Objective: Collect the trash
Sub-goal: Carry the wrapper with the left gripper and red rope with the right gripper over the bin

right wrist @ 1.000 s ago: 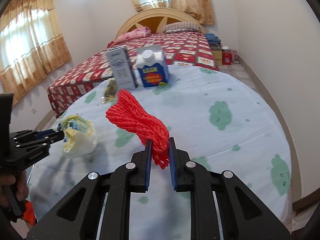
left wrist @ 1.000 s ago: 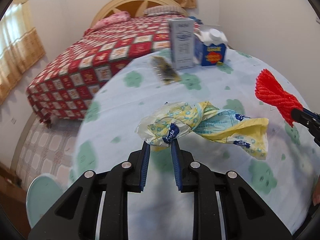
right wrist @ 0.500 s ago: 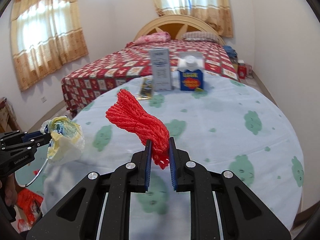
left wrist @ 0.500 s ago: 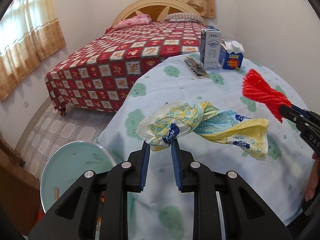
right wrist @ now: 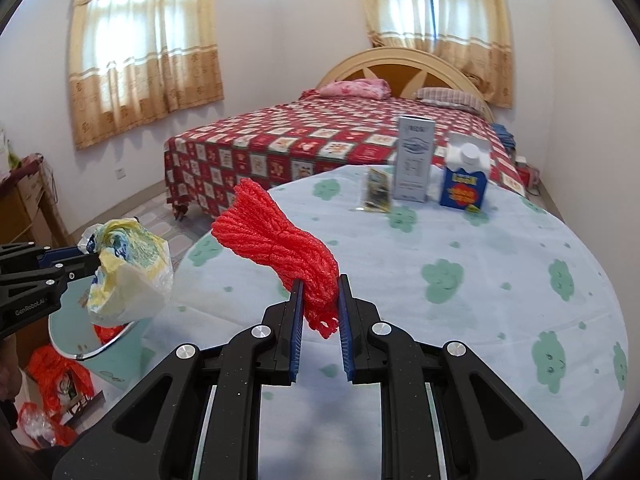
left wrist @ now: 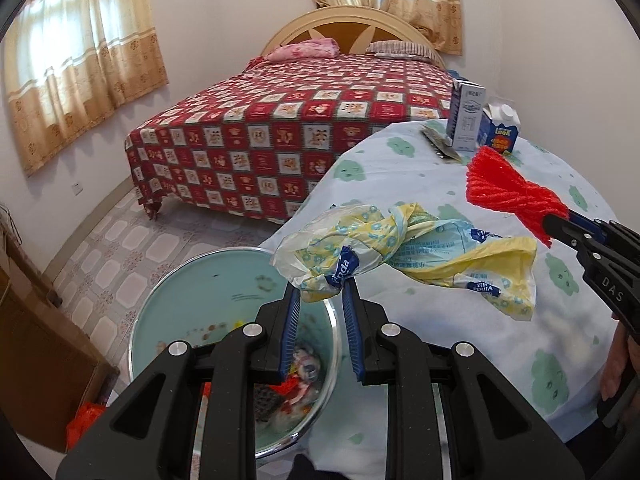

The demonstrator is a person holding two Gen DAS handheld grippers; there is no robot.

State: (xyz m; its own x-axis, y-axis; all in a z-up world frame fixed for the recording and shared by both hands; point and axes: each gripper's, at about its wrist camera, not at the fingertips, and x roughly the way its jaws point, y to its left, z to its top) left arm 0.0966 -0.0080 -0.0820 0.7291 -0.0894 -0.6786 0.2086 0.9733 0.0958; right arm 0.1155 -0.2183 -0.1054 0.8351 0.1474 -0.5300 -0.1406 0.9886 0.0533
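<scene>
My left gripper (left wrist: pixel 320 294) is shut on a crumpled yellow and white plastic wrapper (left wrist: pixel 404 248) and holds it in the air above the rim of a teal trash bin (left wrist: pixel 192 292) with rubbish inside. The wrapper also shows in the right wrist view (right wrist: pixel 128 268), over the bin (right wrist: pixel 76 344). My right gripper (right wrist: pixel 319 300) is shut on a red mesh net (right wrist: pixel 280 248) and holds it above the table's left part. The net also shows in the left wrist view (left wrist: pixel 508 192).
A round table (right wrist: pixel 500 300) has a light blue cloth with green patches. At its far side stand a tall white carton (right wrist: pixel 414 164), a blue carton (right wrist: pixel 464 182) and a dark flat packet (right wrist: pixel 376 194). A bed (left wrist: pixel 288 128) lies behind. Orange bags (right wrist: pixel 60 380) lie on the floor.
Both grippers have moved left and back from the table with their loads. The trash bin has come fully under the left gripper and the wrapper.
</scene>
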